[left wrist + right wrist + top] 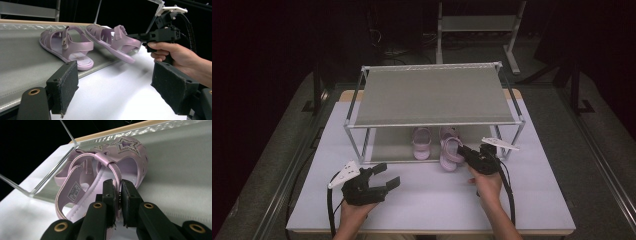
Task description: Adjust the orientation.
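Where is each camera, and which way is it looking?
High view: above the person's side of the table, looking forward and down at the shoe rack; both hands and claws show.
Left gripper view: on the left claw, looking past its open jaws at two purple sandals and the other hand.
Right gripper view: on the right claw, looking at the sandal whose strap it pinches.
Shared: all three views show that held sandal.

sandals (pixel 75 47): smooth, pearly lilac plastic
rack shelf (pixel 432 95): matt grey cloth
rack frame (pixel 354 137): pale metal tubes
table (pixel 422 200): smooth matt white
gripper pads (pixel 172 85): rough black
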`<state>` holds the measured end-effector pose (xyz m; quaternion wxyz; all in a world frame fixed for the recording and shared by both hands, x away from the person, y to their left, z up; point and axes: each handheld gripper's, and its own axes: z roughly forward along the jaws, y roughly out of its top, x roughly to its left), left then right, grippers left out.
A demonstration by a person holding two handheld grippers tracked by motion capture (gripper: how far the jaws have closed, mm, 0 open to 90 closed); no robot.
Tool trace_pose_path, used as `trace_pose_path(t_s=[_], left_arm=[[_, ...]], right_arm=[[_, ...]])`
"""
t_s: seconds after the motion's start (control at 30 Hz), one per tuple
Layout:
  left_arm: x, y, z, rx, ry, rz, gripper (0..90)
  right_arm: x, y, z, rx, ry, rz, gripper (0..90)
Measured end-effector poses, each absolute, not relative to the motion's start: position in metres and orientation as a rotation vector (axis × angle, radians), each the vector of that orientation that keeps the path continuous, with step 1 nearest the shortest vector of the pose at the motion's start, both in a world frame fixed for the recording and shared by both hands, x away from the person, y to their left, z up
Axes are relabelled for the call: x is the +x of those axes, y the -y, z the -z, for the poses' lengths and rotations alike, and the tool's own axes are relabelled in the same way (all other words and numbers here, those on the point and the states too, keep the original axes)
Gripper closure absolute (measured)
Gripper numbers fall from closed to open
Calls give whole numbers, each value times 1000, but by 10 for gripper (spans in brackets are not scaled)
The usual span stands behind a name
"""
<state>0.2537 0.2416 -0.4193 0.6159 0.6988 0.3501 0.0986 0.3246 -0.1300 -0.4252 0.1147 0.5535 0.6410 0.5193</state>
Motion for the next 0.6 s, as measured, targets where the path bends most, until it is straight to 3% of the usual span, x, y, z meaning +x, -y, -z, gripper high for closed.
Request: trace_pose_path(t_s=[0.6], left_arm=[[254,-240,420,1611,-798,-218,210]], right_arm=[[357,111,426,1557,-1862,-1446,818]])
